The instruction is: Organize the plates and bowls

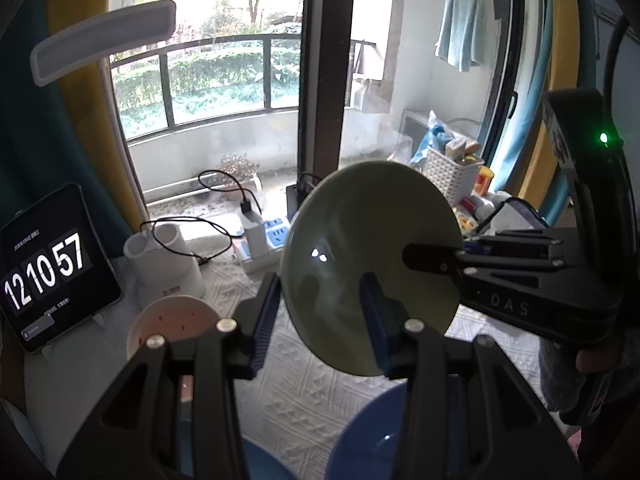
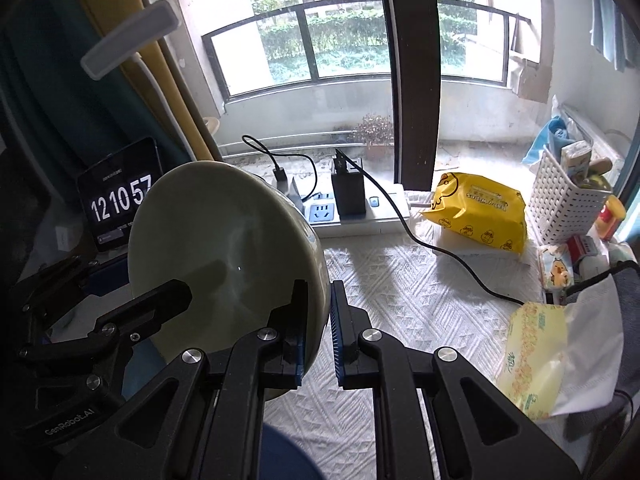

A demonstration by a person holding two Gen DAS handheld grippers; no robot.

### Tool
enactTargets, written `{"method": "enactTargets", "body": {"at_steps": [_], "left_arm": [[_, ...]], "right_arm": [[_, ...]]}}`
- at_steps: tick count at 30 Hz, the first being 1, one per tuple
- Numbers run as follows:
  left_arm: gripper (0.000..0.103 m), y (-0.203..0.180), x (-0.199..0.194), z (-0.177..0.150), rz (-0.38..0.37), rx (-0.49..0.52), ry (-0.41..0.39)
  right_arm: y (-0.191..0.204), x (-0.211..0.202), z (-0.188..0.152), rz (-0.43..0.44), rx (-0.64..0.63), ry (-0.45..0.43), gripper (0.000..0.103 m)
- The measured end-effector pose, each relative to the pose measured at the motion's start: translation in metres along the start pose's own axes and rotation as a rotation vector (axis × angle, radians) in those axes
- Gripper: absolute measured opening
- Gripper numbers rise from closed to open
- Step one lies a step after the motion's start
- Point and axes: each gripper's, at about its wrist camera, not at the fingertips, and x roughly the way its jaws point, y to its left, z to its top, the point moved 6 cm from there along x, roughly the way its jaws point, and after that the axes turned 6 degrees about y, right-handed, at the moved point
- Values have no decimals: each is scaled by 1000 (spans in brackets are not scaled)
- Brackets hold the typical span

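Black linkage tools (image 1: 320,320) with ribbed blue pads, silver screws, white lettering, one green light

Open counter (image 2: 400,292) lies centre-right, crossed by a black cable (image 2: 440,256). Power strip (image 2: 360,216), wipes pack (image 2: 480,212) and white basket (image 2: 568,200) block the far edge.

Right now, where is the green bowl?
The green bowl is tilted in the air above the white cloth, held at its rim by both grippers, in front of the clock tablet.

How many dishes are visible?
3: a green bowl held up, a pink dish left on the table, a blue dish at the bottom edge; more may be hidden.
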Motion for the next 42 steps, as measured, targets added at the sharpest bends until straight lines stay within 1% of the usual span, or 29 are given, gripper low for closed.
{"method": "enactTargets", "body": {"at_steps": [14, 28, 36, 42], "left_arm": [[42, -13, -30, -27, -25, 10, -14], [42, -32, -52, -55, -48, 18, -21], [42, -44, -61, -74, -67, 27, -11], [42, -50, -67, -92, -80, 24, 8]], "right_arm": [[16, -24, -33, -22, 1, 8, 12], [23, -44, -71, -45, 17, 23, 12], [24, -53, -97, -56, 22, 38, 13], [25, -55, -121, -45, 42, 55, 13]]}}
